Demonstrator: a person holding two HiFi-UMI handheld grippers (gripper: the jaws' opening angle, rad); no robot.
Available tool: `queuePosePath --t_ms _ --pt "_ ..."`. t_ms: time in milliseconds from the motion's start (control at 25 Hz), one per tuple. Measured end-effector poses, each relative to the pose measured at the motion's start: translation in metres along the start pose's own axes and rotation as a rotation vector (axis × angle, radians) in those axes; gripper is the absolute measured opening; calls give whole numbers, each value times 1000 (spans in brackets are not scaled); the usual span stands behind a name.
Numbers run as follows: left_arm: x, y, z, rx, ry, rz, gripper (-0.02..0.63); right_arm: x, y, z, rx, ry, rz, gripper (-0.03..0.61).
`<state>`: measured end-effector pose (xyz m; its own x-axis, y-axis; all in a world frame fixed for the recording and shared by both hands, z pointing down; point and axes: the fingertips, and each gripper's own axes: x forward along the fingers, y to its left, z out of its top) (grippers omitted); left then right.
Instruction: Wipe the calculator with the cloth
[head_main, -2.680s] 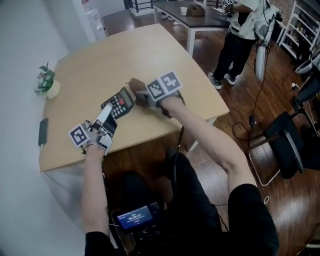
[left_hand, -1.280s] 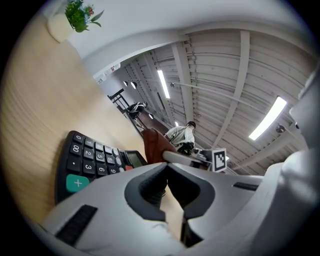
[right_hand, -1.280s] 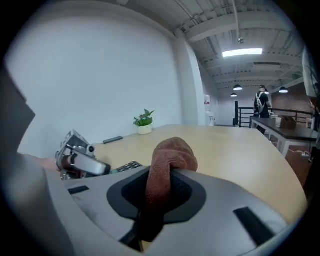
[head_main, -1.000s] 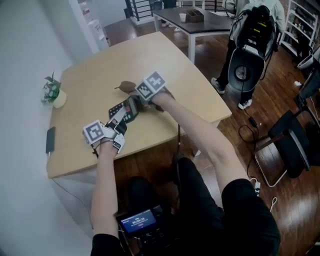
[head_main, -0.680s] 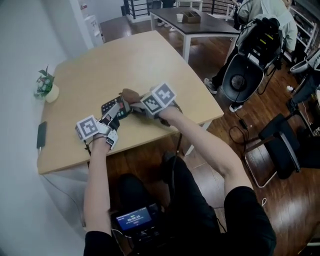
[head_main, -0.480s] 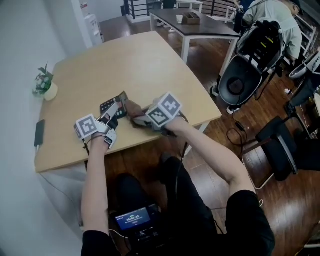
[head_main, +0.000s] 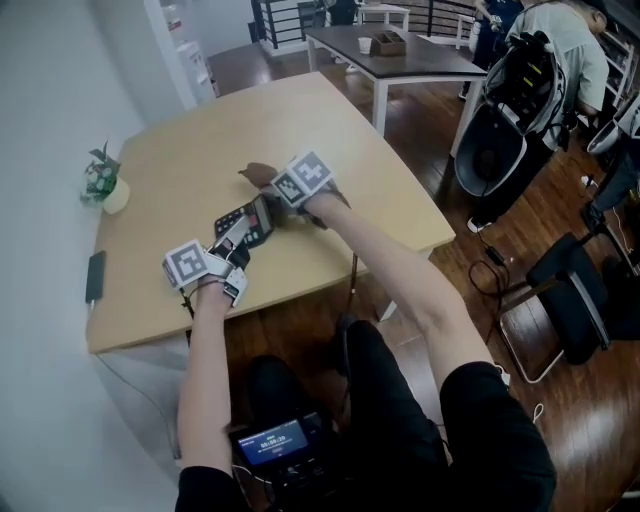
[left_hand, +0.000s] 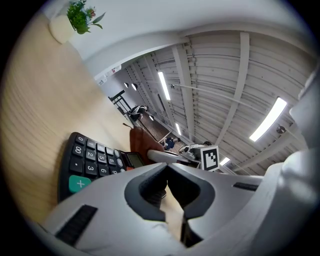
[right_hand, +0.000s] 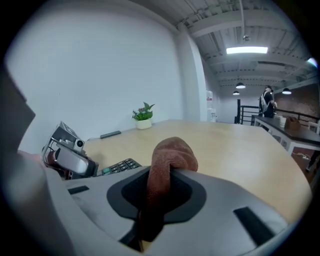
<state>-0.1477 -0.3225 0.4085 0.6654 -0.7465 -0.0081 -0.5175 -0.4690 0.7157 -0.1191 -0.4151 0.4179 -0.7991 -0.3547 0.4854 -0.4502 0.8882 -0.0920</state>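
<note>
Brown cloth (right_hand: 170, 155), clamped in the right gripper (head_main: 276, 194), has just swept forward over the calculator (head_main: 246, 221) to its far end, one more wiping stroke, while the left gripper (head_main: 233, 240) stays pinched on the edge nearest it.

Potted plant (head_main: 100, 180) and dark phone (head_main: 95, 276) along the table's (head_main: 330, 120) left edge — 1 black chair (head_main: 575, 300) at right.

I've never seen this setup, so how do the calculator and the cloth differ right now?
The calculator lies on the table; the cloth is clamped in the right hand-held gripper. The calculator is black, rigid, with keys; the cloth is brown, soft, bunched. Both are close together.
</note>
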Motion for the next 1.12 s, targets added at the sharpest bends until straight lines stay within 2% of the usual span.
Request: queuePosePath --t_ms 120,200,320,400,560,640,800,880,960,1040,1120 --pt "-1 0 -5 -57 0 27 -11 2 10 -9 13 17 33 58" --pt "3 -6 -6 -77 6 5 -11 -13 18 -13 26 7 34 58" --pt "4 -12 -1 -37 9 -26 -11 -33 41 -25 20 0 49 58" --pt "4 -13 0 -43 6 -26 -11 -44 60 -34 7 8 68 58" --pt "5 -12 4 22 2 -23 -11 -66 94 -52 -1 66 195 58" --pt "5 -10 2 24 3 -16 -11 -75 81 -43 8 44 181 58" --pt "4 -7 2 29 5 5 -11 -60 11 6 -20 -53 -5 58" --pt "3 -5 1 33 6 22 -11 -33 -12 18 -41 -47 -49 58" --pt "2 -3 0 36 4 41 -11 1 -16 20 -74 -12 -26 58" --pt "2 -2 0 27 -1 43 -11 30 -6 16 -95 31 54 58" --pt "3 -5 2 -18 -17 5 -11 45 4 10 -102 74 119 58"
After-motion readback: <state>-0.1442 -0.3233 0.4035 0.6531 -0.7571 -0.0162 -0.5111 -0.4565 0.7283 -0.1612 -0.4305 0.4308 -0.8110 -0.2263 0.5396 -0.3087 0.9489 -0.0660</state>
